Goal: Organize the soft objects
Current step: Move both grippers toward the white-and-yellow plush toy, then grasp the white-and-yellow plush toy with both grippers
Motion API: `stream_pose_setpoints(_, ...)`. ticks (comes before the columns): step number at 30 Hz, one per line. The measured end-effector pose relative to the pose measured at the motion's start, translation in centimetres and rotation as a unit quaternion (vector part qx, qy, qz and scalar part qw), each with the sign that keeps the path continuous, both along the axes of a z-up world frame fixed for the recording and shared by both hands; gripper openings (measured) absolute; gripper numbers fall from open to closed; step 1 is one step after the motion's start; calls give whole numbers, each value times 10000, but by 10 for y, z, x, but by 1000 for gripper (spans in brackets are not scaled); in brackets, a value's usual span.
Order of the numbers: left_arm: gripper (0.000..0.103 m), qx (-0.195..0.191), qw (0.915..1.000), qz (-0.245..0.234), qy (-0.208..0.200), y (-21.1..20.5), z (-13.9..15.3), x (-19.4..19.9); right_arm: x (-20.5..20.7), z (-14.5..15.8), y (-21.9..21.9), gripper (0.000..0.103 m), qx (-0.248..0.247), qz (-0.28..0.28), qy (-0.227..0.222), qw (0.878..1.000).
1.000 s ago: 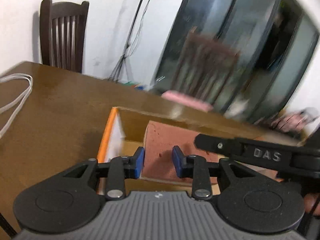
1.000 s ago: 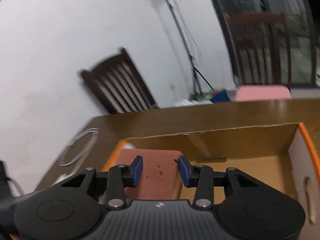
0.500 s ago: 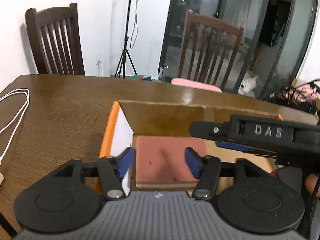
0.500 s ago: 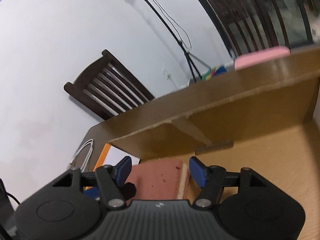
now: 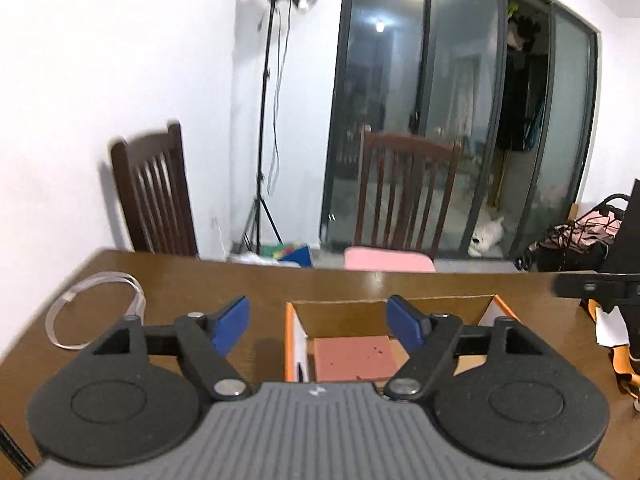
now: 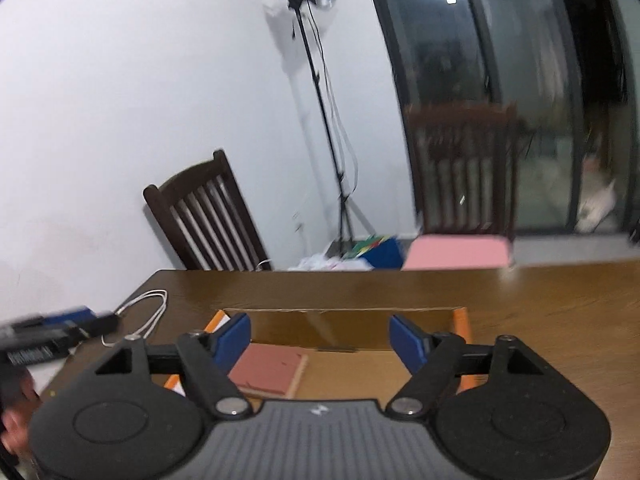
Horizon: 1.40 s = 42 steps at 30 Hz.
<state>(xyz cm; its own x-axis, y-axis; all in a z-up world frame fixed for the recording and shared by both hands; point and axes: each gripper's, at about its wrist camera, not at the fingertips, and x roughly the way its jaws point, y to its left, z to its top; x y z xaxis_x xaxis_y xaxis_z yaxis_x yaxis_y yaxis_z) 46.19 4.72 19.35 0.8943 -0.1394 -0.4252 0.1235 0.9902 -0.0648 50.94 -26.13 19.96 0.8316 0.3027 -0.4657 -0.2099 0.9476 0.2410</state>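
A reddish-brown foam pad lies flat on the floor of an open cardboard box with orange and white sides. My left gripper hovers above and behind the box, its jaws still opening, nothing between the blue pads. In the right wrist view the same pad rests in the left part of the box. My right gripper is raised over the box, jaws also opening and empty. The left gripper's tip shows at that view's left edge.
The box stands on a brown wooden table. A white cable loop lies at the table's left. Two dark wooden chairs stand behind it, one with a pink seat cushion. A tripod stands by the wall.
Both grippers let go of the foam pad, opened wide and pulled up and back from the box. The pad now lies flat inside the box.
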Motion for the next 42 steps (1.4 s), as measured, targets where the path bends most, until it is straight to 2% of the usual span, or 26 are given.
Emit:
stream_pose_setpoints(4, 84, 152, 9994, -119, -293, 0, 9, -64, -68, 18, -19, 81, -149, -13, -306, 9994)
stream_pose_setpoints(8, 89, 74, 9987, -193, -467, -1, -3, -128, -137, 10, -26, 82, -222, -53, -511, 9984)
stream_pose_setpoints(11, 92, -24, 9985, -331, -434, -4, -26, -175, -194, -13, -22, 84, -263, 22, -696, 9972)
stream_pose_setpoints(14, 92, -86, 9983, -475, -312, -10, -53, -217, -247, -44, -13, 90, -223, 200, -835, 9961)
stream_pose_setpoints(17, 95, -143, 9990, -399, -117, -17, -83, -257, -296, -74, -2, 92, -443, 148, -949, 9944)
stream_pose_setpoints(19, 95, -207, 9991, -351, 131, -19, -102, -274, -321, -92, 5, 92, -528, 144, -871, 9947)
stream_pose_setpoints(22, 95, -157, 9986, -207, 457, -17, -120, -284, -342, -113, 8, 91, -191, 306, -573, 9977)
stream_pose_setpoints(26, 95, -141, 9986, -44, 506, -9, -128, -276, -348, -126, 30, 89, -249, 681, -457, 9963)
stream_pose_setpoints(31, 95, -294, 9981, 344, 420, 10, -120, -266, -333, -124, 62, 88, -232, 927, -464, 9943)
stream_pose_setpoints(35, 95, -220, 9964, 744, 341, 34, -120, -256, -285, -125, 112, 88, -147, 1306, -313, 9908)
stream_pose_setpoints(36, 95, -208, 9958, 828, 327, 41, -120, -254, -270, -127, 127, 88, -126, 1285, -255, 9913)
stream_pose_setpoints(37, 90, -190, 9945, 976, 332, 49, -121, -253, -251, -130, 142, 88, -66, 1247, -191, 9920)
stream_pose_setpoints(39, 92, -29, 9897, 1384, 366, 64, -124, -250, -224, -137, 164, 88, 92, 1215, -29, 9925)
stream_pose_setpoints(42, 92, -170, 9894, 1376, 429, 87, -126, -249, -194, -148, 193, 85, -203, 938, 105, 9953)
